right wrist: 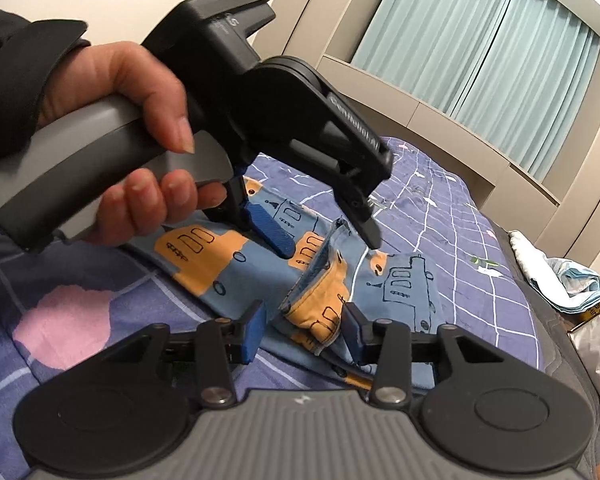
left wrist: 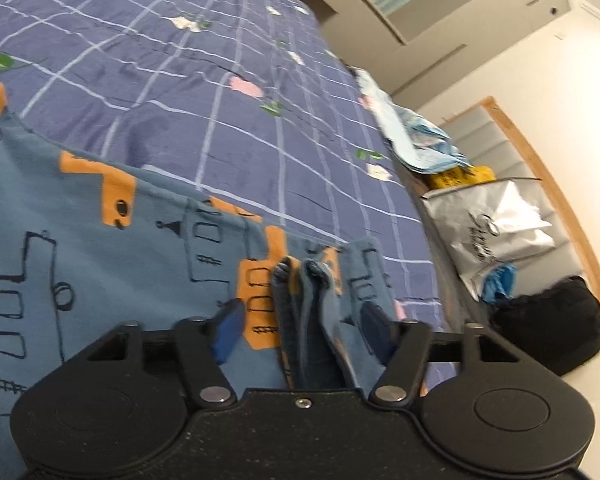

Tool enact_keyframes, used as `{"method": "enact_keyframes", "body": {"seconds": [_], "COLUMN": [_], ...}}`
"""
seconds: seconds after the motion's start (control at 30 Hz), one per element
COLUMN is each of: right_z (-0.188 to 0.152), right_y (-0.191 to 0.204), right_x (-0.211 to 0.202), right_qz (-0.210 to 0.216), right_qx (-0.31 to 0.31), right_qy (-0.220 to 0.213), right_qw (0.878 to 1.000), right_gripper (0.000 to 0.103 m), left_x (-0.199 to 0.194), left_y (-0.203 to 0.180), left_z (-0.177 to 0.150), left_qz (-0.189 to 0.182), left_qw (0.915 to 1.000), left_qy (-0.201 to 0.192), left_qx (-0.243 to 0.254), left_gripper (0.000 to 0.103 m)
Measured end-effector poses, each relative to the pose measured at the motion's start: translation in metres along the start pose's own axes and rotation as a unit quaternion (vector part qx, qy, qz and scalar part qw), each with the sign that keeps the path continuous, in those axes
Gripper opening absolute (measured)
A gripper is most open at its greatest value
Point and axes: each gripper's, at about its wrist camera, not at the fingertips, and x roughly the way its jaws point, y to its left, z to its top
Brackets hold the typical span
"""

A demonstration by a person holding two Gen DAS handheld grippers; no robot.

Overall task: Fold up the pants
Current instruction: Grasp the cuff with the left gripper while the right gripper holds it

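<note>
On the bed (left wrist: 228,80), as seen from the left wrist view, the pants (left wrist: 100,248) lie spread over a purple checked sheet; the fabric is blue with orange and outlined building prints. The left gripper (left wrist: 300,324) has its jaws set wide, one blue pad on either side of a bunched hem ridge of the pants, with neither pad pressing the cloth. A silver bag (left wrist: 496,232) and a black bag (left wrist: 552,320) sit beside the bed near the wall. In the right wrist view, the right gripper (right wrist: 302,328) also has its jaws wide apart, straddling a raised fold of the pants (right wrist: 324,280) without clamping it. The left hand (right wrist: 140,132) holds the other gripper's grey handle above the pants, its jaws spread over the cloth. Pale curtains (right wrist: 480,36) hang behind the bed.
</note>
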Motion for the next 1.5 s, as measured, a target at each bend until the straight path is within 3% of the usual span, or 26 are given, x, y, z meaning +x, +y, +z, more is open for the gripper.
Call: {"method": "enact_keyframes", "body": {"seconds": [0.03, 0.13, 0.23, 0.33, 0.53, 1.0, 1.5], "right_z": [0.000, 0.001, 0.002, 0.002, 0.005, 0.015, 0.054], "right_y": [0.000, -0.002, -0.005, -0.010, -0.019, -0.014, 0.032], "right_x": [-0.001, -0.001, 0.000, -0.004, -0.009, -0.027, -0.023], "right_qz": [0.000, 0.002, 0.004, 0.007, 0.015, 0.023, 0.124], "right_qx": [0.001, 0.004, 0.013, 0.034, 0.070, 0.075, 0.076], "right_qy": [0.000, 0.000, -0.001, -0.008, -0.008, -0.021, -0.050], "right_qw": [1.000, 1.000, 1.000, 0.999, 0.997, 0.997, 0.988], "right_gripper": [0.039, 0.034, 0.029, 0.016, 0.013, 0.013, 0.013], "left_x": [0.001, 0.002, 0.003, 0.003, -0.006, -0.049, -0.136], "left_y": [0.001, 0.003, 0.004, -0.001, -0.014, -0.020, 0.030], "left_z": [0.000, 0.001, 0.000, -0.001, 0.001, 0.003, 0.018], "left_qz": [0.008, 0.004, -0.004, 0.006, 0.010, 0.015, 0.052], "left_qw": [1.0000, 0.9998, 0.9994, 0.9996, 0.9998, 0.9996, 0.9970], "left_qy": [-0.001, -0.001, 0.009, 0.004, -0.002, -0.023, -0.057], "left_qx": [-0.005, -0.021, -0.032, -0.028, -0.016, -0.001, 0.004], "left_gripper": [0.044, 0.034, 0.014, 0.009, 0.007, 0.007, 0.006]}}
